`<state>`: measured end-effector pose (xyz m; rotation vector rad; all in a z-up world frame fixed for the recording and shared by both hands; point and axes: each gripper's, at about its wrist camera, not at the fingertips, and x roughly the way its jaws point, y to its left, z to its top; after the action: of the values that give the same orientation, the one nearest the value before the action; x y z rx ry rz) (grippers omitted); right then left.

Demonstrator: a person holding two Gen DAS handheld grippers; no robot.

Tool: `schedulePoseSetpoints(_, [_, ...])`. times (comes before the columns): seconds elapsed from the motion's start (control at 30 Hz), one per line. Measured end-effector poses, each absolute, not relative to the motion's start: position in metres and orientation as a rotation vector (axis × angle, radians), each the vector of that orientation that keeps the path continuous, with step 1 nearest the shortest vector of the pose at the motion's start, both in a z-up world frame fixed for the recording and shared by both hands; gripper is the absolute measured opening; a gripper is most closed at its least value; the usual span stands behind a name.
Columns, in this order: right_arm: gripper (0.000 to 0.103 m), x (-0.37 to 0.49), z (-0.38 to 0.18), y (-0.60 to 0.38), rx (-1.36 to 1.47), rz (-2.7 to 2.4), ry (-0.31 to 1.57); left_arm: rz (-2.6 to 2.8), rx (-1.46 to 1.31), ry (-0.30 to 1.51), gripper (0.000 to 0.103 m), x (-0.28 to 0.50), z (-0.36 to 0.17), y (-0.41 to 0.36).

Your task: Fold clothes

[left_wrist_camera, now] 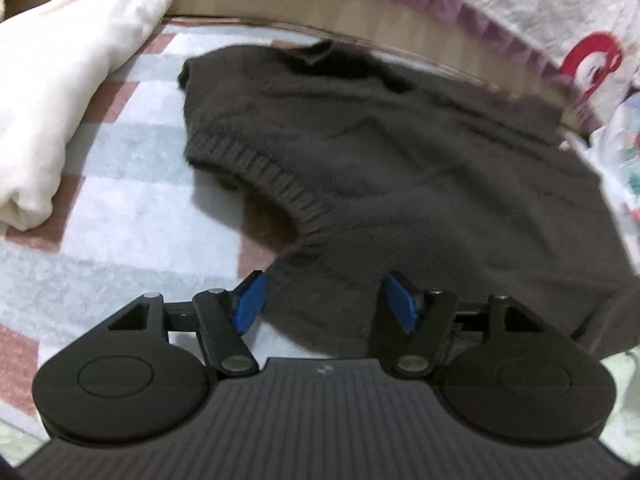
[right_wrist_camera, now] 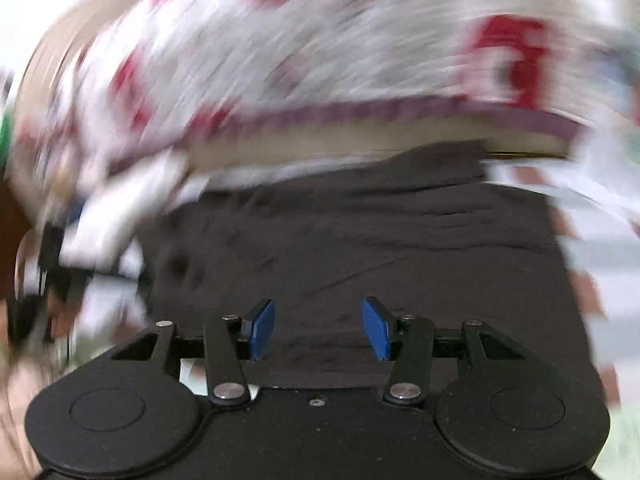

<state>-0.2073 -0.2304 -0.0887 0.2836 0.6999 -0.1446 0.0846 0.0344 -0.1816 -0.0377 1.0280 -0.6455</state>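
While both grippers' jaws gape, released, dark knit vest (left_wrist_camera: pixel 400 168) lies flat, neck toward far headboard (left_wrist_camera: pixel 360 36).

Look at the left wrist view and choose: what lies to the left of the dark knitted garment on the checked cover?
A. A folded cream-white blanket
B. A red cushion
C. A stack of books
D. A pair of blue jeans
A: a folded cream-white blanket rests on the checked cover, apart from the dark knitted garment, on its left side.
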Motion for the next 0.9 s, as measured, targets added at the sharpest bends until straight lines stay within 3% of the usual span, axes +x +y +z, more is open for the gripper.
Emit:
schedulePoseSetpoints(0.17, [0.056, -0.123, -0.119, -0.15, 0.031, 0.126, 0.857, -0.609, -0.147, 1.056, 0.084, 0.091, -0.19, 0.04])
schedulePoseSetpoints(0.27, [0.065, -0.096, -0.135, -0.094, -0.134, 0.268, 0.902, -0.614, -0.168, 1.033, 0.086, 0.093, -0.193, 0.038])
schedulePoseSetpoints(0.37, [0.066, -0.077, -0.156, -0.053, -0.269, 0.317, 0.927, -0.625, -0.164, 1.007, 0.084, 0.095, -0.198, 0.032])
schedulePoseSetpoints(0.43, [0.066, -0.066, -0.169, -0.035, -0.339, 0.305, 0.943, -0.63, -0.117, 0.993, 0.062, 0.094, -0.198, 0.026])
schedulePoseSetpoints(0.47, [0.066, -0.063, -0.175, -0.03, -0.367, 0.28, 0.937, -0.627, -0.082, 0.993, 0.027, 0.094, -0.197, 0.025])
schedulePoseSetpoints(0.5, [0.066, -0.061, -0.179, -0.027, -0.394, 0.248, 0.92, -0.628, -0.065, 0.998, 0.009, 0.095, -0.196, 0.025])
schedulePoseSetpoints(0.57, [0.061, -0.062, -0.183, -0.021, -0.448, 0.231, 0.874, -0.635, -0.136, 1.019, 0.009, 0.096, -0.189, 0.038])
schedulePoseSetpoints(0.6, [0.036, -0.063, -0.184, -0.019, -0.474, 0.233, 0.848, -0.637, -0.186, 1.028, 0.009, 0.097, -0.184, 0.046])
schedulePoseSetpoints(0.63, [0.015, -0.064, -0.183, -0.017, -0.495, 0.24, 0.829, -0.637, -0.243, 1.039, 0.009, 0.097, -0.181, 0.056])
schedulePoseSetpoints(0.67, [0.008, -0.064, -0.181, -0.017, -0.503, 0.25, 0.822, -0.63, -0.303, 1.056, 0.013, 0.098, -0.178, 0.066])
schedulePoseSetpoints(0.73, [0.008, -0.063, -0.17, -0.021, -0.469, 0.242, 0.794, -0.609, -0.428, 1.105, 0.032, 0.1, -0.18, 0.087])
schedulePoseSetpoints(0.77, [0.008, -0.063, -0.163, -0.026, -0.417, 0.234, 0.784, -0.614, -0.496, 1.129, 0.056, 0.1, -0.183, 0.097])
schedulePoseSetpoints(0.8, [0.008, -0.063, -0.157, -0.036, -0.336, 0.222, 0.78, -0.619, -0.56, 1.158, 0.07, 0.1, -0.188, 0.106])
schedulePoseSetpoints(0.9, [0.008, -0.062, -0.139, -0.065, -0.092, 0.187, 0.764, -0.619, -0.631, 1.249, 0.07, 0.098, -0.201, 0.11])
